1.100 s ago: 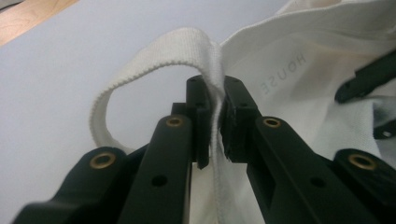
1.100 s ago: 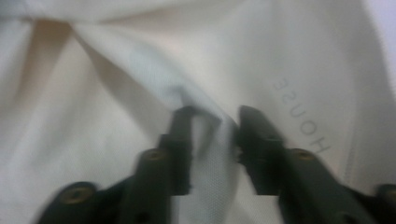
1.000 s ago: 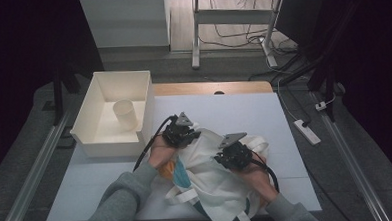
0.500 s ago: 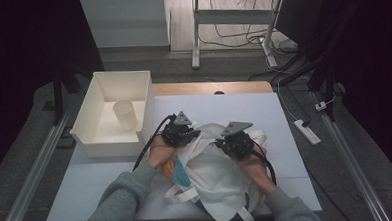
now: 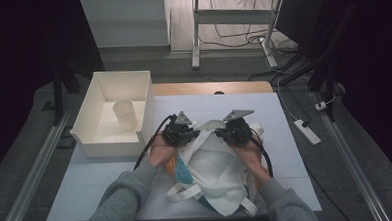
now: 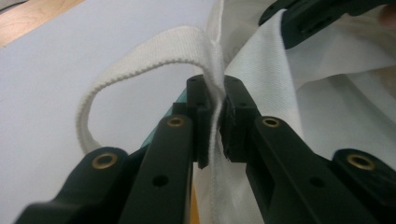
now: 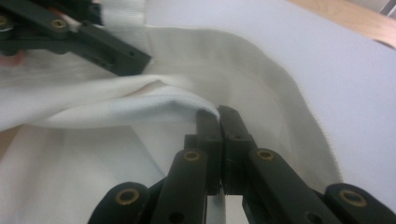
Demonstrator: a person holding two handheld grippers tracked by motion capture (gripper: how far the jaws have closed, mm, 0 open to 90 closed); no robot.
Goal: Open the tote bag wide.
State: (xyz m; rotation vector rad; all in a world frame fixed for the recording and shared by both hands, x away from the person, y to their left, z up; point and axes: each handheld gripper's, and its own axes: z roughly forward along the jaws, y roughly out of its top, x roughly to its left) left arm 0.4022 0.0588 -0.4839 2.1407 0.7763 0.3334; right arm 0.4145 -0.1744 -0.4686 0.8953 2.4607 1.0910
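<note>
White cloth bag (image 5: 214,170) lies on worktop (image 5: 285,136), mouth away from the person. Left tool (image 5: 181,132) clamped on rim by handle strap (image 6: 140,60); right tool (image 5: 237,130) pinching opposite rim, jaws just closed. Likely opening the mouth: pull apart evenly, keep both hems gripped.

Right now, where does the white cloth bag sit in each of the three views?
High view: white cloth bag lies bottom centre, between both hands.
Left gripper view: right half, its edge pinched by the left gripper.
Right gripper view: left and centre, its edge pinched by the right gripper.
Shared landmark: white tabletop.
</note>
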